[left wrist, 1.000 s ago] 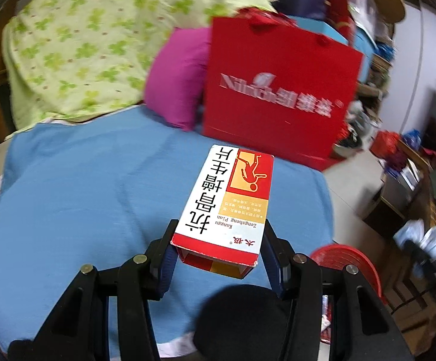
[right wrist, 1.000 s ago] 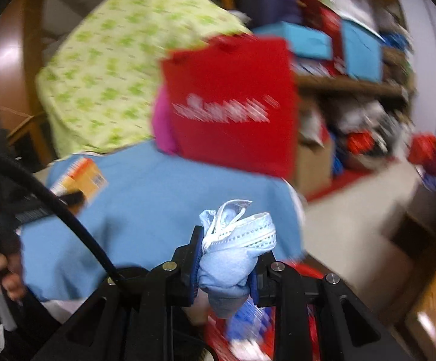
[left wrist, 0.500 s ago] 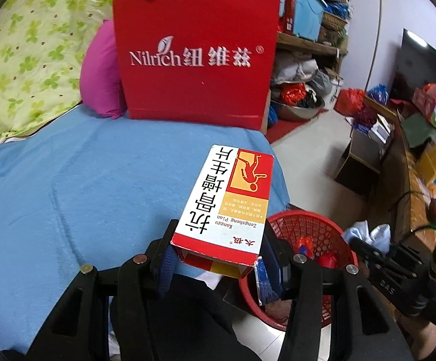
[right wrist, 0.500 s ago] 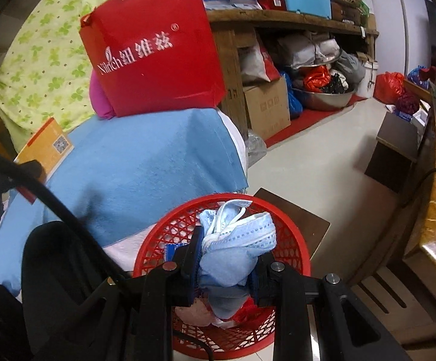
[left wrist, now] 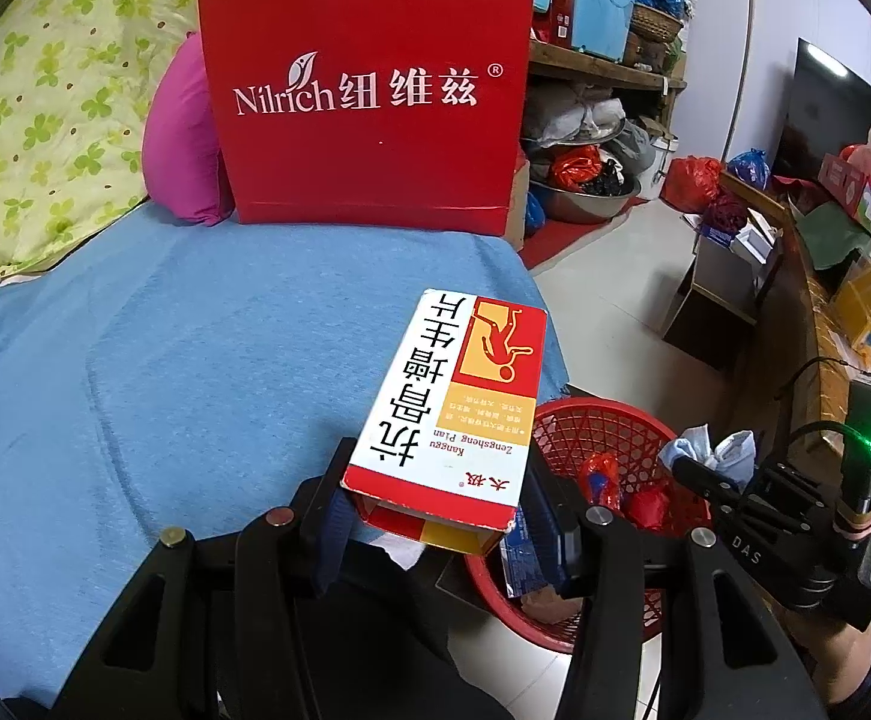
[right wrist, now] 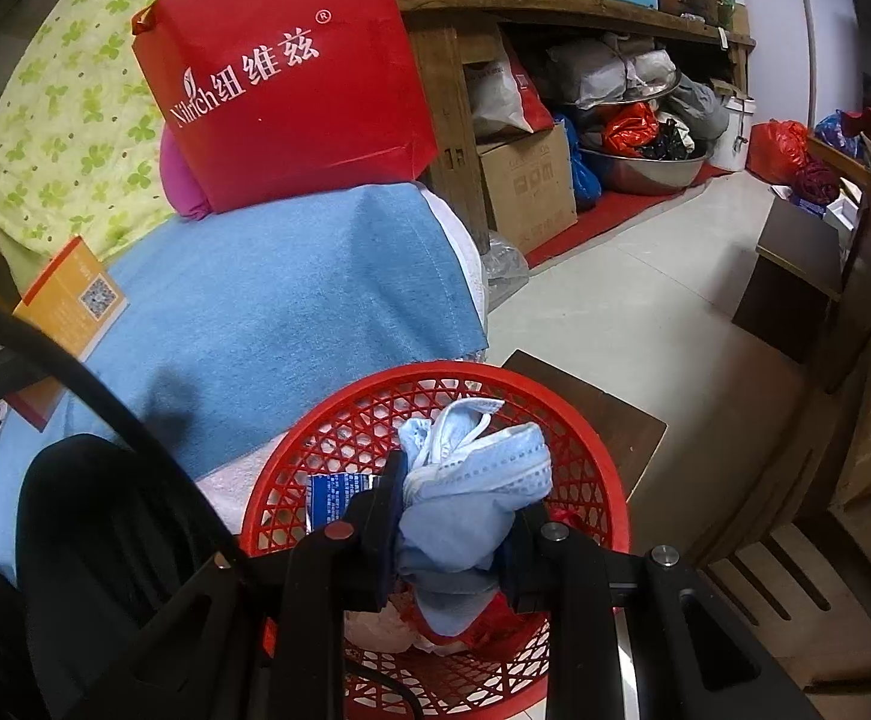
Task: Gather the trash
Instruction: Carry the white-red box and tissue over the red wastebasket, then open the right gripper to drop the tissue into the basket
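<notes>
My left gripper [left wrist: 435,516] is shut on a red, white and orange medicine box [left wrist: 453,396], held over the blue bedspread's edge beside the red mesh basket [left wrist: 591,426]. My right gripper [right wrist: 456,516] is shut on a crumpled blue face mask [right wrist: 471,504], directly above the red basket [right wrist: 375,402]. The basket holds a blue wrapper [right wrist: 333,495], red scraps and pale trash. The left wrist view also shows the right gripper [left wrist: 708,474] with the mask [left wrist: 711,450] over the basket's right rim. The box [right wrist: 72,306] shows at the left of the right wrist view.
A red Nilrich paper bag [left wrist: 369,96] and a pink cushion [left wrist: 180,144] stand at the back of the blue bed cover [left wrist: 165,360]. Green-patterned bedding [left wrist: 33,108] lies left. Shelves, cardboard boxes [right wrist: 525,180] and a dark low table [right wrist: 795,276] ring the tiled floor.
Both grippers swung right from the bed toward the basket, which came into view. The right gripper sank with the mask until it hung over the basket. Both grips are unchanged.
</notes>
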{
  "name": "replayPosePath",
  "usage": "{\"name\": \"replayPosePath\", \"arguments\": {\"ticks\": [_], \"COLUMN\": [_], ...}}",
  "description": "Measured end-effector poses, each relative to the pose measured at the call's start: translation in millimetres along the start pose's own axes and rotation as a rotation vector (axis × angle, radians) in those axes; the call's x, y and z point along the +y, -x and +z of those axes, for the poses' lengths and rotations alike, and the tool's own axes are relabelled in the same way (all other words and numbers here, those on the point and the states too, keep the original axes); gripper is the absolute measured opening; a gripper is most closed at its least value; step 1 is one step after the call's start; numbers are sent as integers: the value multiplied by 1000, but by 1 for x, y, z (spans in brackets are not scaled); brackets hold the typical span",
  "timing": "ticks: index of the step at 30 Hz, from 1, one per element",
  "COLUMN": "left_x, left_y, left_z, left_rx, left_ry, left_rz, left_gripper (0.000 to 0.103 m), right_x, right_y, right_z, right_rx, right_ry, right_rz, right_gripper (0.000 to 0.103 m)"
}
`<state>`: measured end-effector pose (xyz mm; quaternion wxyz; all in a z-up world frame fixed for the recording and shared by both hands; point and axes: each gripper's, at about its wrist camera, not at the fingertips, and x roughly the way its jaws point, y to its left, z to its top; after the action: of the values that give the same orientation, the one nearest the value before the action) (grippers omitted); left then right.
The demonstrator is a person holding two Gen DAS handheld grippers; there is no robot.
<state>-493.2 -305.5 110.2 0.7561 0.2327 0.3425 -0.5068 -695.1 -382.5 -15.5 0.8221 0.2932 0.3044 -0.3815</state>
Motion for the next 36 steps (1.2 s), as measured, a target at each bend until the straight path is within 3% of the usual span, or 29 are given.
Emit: {"name": "replayPosePath", "arguments": {"ticks": [13, 15, 16, 29, 36], "left_x": [-1, -1, -1, -38, -64], "left_y": [-1, -3, -4, -37, -48], "left_z": [-3, -4, -3, -15, -24], "left_rx": [4, 7, 9, 102, 144], "left_ry": [3, 3, 0, -67, -122], "left_rz": [-10, -16, -20, -95, -118], "left_gripper": [53, 53, 53, 53, 53], "right_x": [-2, -5, -7, -20, -27], "right_y": [-5, -7, -5, 82, 107], "right_z": [2, 4, 5, 15, 19], "right_rx": [10, 23, 11, -212, -264], "right_ry": [-23, -42, -52, -126, -173], "right_rz": [-16, -21, -27, -11, 20], "right_gripper": [31, 57, 75, 76, 76]}}
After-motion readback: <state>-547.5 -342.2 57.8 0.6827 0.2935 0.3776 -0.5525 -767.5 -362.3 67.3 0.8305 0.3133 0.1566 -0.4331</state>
